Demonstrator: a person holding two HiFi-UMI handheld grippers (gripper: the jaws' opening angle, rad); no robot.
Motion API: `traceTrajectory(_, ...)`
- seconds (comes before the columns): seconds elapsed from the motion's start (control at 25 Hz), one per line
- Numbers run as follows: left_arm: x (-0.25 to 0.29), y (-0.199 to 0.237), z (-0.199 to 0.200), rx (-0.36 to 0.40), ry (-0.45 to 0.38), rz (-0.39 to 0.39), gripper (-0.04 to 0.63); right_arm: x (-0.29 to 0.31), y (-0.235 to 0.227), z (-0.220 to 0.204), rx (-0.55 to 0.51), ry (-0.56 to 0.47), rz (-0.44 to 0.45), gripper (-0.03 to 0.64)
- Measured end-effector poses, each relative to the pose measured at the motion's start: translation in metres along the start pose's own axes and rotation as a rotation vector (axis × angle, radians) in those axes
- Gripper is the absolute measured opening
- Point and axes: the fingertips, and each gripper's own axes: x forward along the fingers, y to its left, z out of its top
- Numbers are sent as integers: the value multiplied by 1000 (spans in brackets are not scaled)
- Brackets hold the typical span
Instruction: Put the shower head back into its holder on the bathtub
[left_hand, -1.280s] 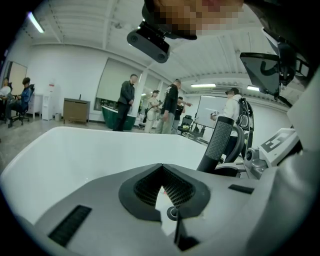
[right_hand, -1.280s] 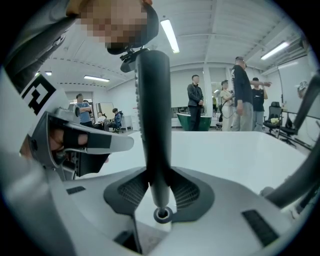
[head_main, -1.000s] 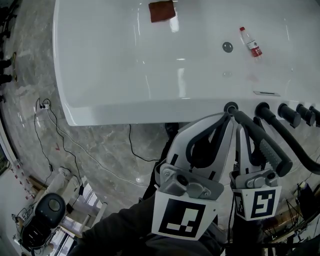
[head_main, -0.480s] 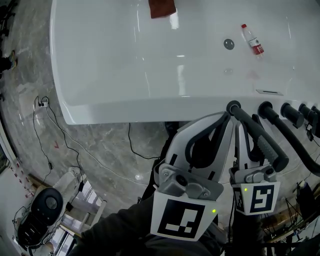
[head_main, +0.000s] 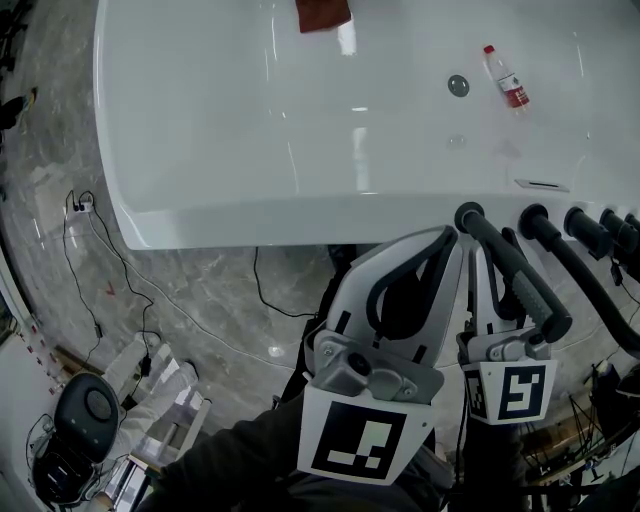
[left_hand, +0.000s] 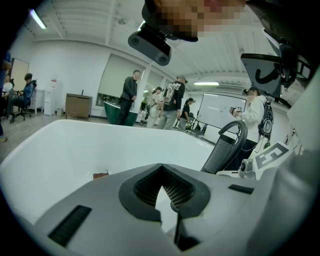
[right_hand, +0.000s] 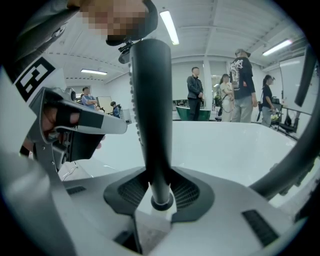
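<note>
The black shower head is clamped in my right gripper, which is shut on its handle. The handle's lower end sits at the round black holder on the near rim of the white bathtub. In the right gripper view the handle stands upright between the pads of the right gripper, its end in a ring. My left gripper is shut on nothing, tip just left of the holder. The left gripper sees the shower head's meshed face to its right.
Black tap knobs line the rim right of the holder, and a black hose runs off to the right. In the tub lie a bottle, a brown cloth and the drain. Cables trail over the marble floor. People stand beyond the tub.
My right gripper has sunk slightly with the shower head, its handle end staying at the holder. The left gripper has kept still.
</note>
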Motion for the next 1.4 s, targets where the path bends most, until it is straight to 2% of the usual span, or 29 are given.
traceTrajectory(0.44,-1,5,-3,-4,8,10,3,11,4,-2,-40,1,17,140)
traceTrajectory(0.76,-13,10,6,25,11,1,3,13,7,-1,-71,9,8,140)
traceTrajectory(0.96,-31,16,11,28,30,41,3,18,12,-4,-107,18,37,141)
traceTrajectory(1.12,-40,10,26,43,9,52,3,15,10,-3,-106,33,48,144)
traceTrajectory(1.28,-50,6,43,56,-9,54,3,17,11,7,-116,26,44,218)
traceTrajectory(1.4,-63,2,53,58,-3,45,3,13,18,10,-132,48,43,231)
